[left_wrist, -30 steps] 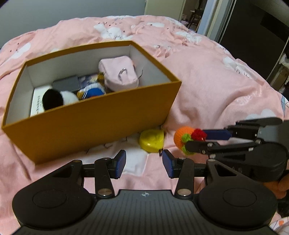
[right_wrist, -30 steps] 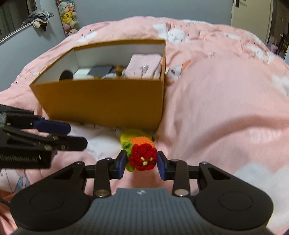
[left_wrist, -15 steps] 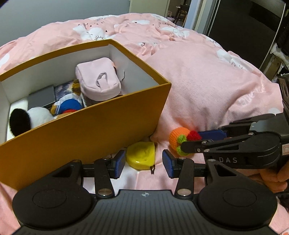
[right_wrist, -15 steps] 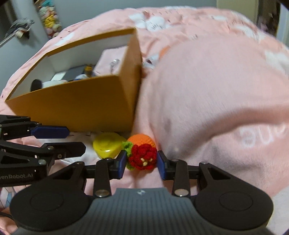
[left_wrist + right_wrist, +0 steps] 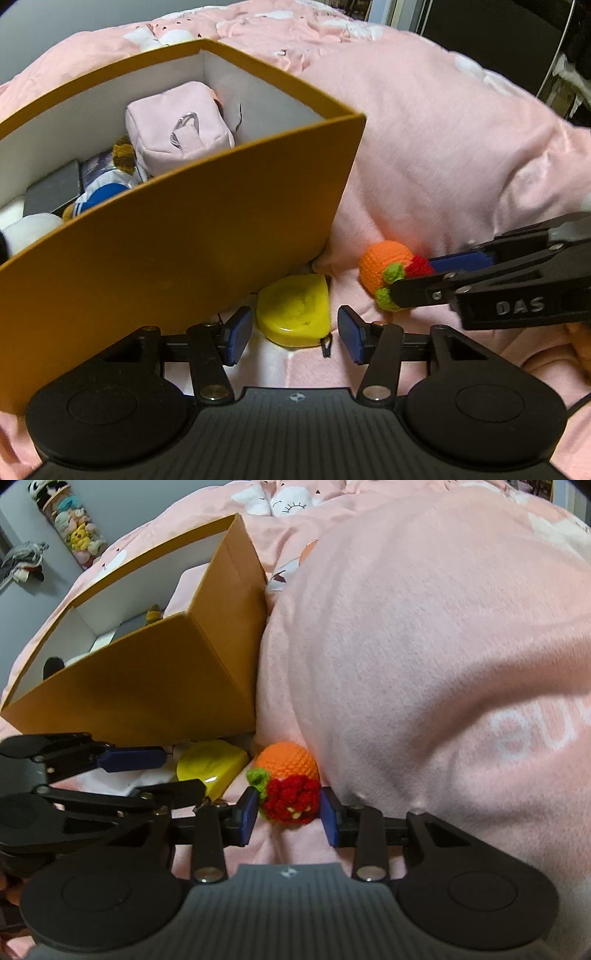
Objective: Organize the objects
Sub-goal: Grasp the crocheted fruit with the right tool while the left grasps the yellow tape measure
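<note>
Pink fleece bedding (image 5: 443, 155) carries everything you are working on. Your left gripper (image 5: 295, 334) hangs low over a yellow rounded case (image 5: 293, 312), and its jaws have just been opening — the blue pads (image 5: 236, 338) now stand on either side of the case with a gap on each side, so nothing is grasped. The case lies on the bedding right at the foot of the orange cardboard box (image 5: 177, 251), near the box's front corner.

Your right gripper (image 5: 288, 810) is clenched on a crocheted orange toy (image 5: 288, 768): its two pads press the red knitted end, while the orange body and green leaves stick out ahead of the fingers. In the left wrist view the toy (image 5: 386, 264) sits just beside the yellow case, with the right gripper (image 5: 417, 277) reaching in from the side. A tall fold of bedding rises directly behind the toy.

Inside the box you can see a pale pink pouch (image 5: 179, 125) with a metal clip — next to it a blue and white plush (image 5: 101, 192), a dark flat item (image 5: 53, 190) and a white plush piece (image 5: 27, 227) at the edge.
</note>
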A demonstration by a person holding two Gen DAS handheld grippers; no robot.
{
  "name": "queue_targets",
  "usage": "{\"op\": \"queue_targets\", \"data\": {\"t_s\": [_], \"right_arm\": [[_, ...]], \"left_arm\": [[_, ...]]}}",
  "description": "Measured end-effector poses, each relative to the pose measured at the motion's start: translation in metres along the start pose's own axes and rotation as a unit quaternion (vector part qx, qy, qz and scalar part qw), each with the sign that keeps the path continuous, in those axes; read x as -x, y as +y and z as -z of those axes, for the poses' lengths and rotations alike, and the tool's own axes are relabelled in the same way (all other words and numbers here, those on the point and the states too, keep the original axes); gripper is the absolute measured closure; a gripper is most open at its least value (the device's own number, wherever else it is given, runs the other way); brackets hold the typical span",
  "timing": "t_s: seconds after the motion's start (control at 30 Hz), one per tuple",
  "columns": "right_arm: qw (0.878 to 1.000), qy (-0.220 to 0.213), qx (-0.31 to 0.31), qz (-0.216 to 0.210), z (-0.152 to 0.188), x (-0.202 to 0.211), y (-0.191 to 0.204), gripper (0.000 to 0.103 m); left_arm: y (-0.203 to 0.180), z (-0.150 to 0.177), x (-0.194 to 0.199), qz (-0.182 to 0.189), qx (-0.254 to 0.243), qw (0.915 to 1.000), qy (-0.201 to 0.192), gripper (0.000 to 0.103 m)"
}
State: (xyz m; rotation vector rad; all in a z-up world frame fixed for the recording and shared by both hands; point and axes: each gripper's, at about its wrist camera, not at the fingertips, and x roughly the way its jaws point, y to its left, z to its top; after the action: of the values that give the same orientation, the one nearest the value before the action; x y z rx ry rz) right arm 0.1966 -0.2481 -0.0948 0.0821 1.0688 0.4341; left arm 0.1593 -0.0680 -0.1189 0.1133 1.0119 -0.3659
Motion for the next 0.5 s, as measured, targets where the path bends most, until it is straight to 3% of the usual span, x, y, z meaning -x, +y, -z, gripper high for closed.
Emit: {"op": "queue_targets", "data": {"t_s": [0.37,0.5], "right_arm": [[1.000,-0.004,-0.004,-0.016,-0.003,-0.005,0.001,0.065],[1.000,-0.012,-0.001,-0.017,-0.002,-0.002,0.005,0.064]], "left_arm": [[-0.004,0.004,-0.024,-0.013,-0.015,0.9998,0.002,0.039],[-0.005,0.007,-0.025,-0.012,-0.022,0.9997,-0.005,0.045]]}}
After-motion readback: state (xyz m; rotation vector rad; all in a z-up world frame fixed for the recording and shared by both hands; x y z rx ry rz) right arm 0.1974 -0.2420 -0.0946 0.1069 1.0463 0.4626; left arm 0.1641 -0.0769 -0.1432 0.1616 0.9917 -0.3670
